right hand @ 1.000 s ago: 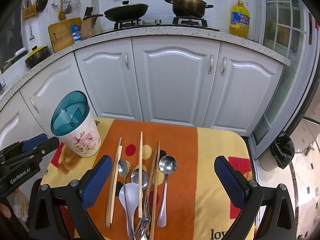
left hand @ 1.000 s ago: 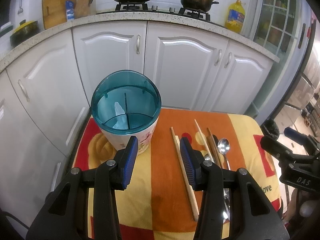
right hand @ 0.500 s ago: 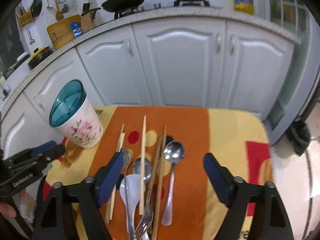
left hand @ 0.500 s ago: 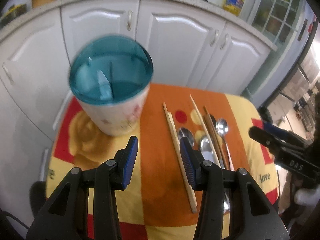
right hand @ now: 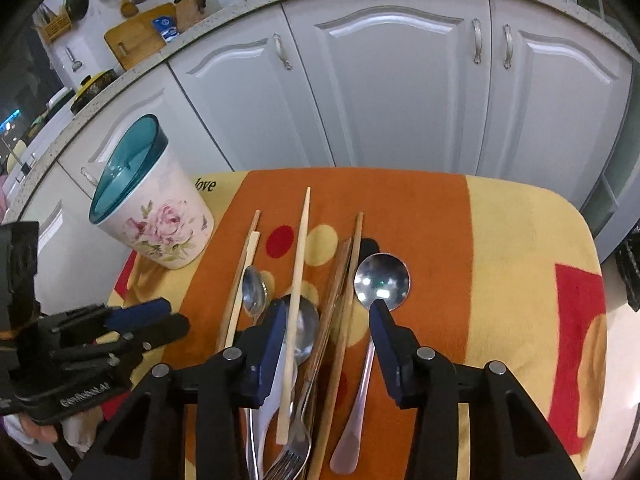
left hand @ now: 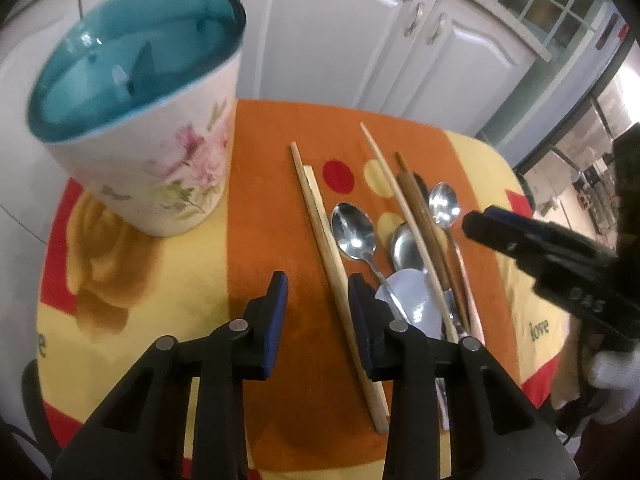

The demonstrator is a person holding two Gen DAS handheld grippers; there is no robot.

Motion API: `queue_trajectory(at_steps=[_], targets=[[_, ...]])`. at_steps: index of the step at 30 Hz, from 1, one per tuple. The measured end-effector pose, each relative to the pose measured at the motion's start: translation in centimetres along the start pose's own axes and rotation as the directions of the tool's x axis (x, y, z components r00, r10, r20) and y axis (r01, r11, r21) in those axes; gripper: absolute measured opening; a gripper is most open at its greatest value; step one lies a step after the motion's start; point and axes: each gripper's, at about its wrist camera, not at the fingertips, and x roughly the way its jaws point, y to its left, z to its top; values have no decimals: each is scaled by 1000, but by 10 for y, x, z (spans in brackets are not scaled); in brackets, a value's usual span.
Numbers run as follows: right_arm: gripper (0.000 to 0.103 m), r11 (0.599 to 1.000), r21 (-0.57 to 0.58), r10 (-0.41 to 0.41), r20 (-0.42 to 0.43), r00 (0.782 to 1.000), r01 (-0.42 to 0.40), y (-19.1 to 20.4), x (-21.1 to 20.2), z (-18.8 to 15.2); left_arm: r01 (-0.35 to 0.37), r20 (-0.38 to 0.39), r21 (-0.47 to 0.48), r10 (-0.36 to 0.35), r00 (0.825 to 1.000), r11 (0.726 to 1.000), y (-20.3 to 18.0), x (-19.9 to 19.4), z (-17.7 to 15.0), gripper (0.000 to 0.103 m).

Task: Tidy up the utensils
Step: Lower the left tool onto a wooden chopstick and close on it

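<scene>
Both tools are parted and grip nothing: the left gripper straddles the near pale chopsticks, the right gripper hangs over the utensil pile, its jaws either side. The floral holder stands at ten o'clock on the orange cloth. White cabinets close off twelve o'clock.

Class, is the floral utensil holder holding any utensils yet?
No utensils: the utensil holder shows only teal dividers inside; spoons and chopsticks lie on the cloth.
</scene>
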Motion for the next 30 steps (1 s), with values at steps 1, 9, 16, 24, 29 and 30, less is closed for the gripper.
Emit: queue_trajectory(at_steps=[1, 9, 16, 24, 29, 30], targets=[[43, 1000, 0, 1, 0, 1000, -1, 0, 1, 1, 3, -11, -5, -3, 1000, 1000, 0, 5, 1, 25], [43, 1000, -5, 7, -20, 1000, -7, 1, 6, 1, 15, -52, -10, -15, 999, 1000, -1, 33, 7, 18], [43, 1000, -1, 13, -26, 1000, -13, 1, 7, 2, 3, -53, 1, -3, 999, 1000, 4, 31, 6, 19], [43, 1000, 13, 21, -27, 999, -21, 2, 12, 8, -18, -54, 19, 19, 998, 1000, -1, 35, 7, 18], [43, 999, -29, 30, -37, 999, -31, 11, 17, 12, 4, -49, 30, -2, 999, 1000, 2, 38, 11, 8], [43, 999, -35, 33, -40, 999, -34, 11, 19, 14, 11, -52, 25, -10, 999, 1000, 4, 37, 10, 7]])
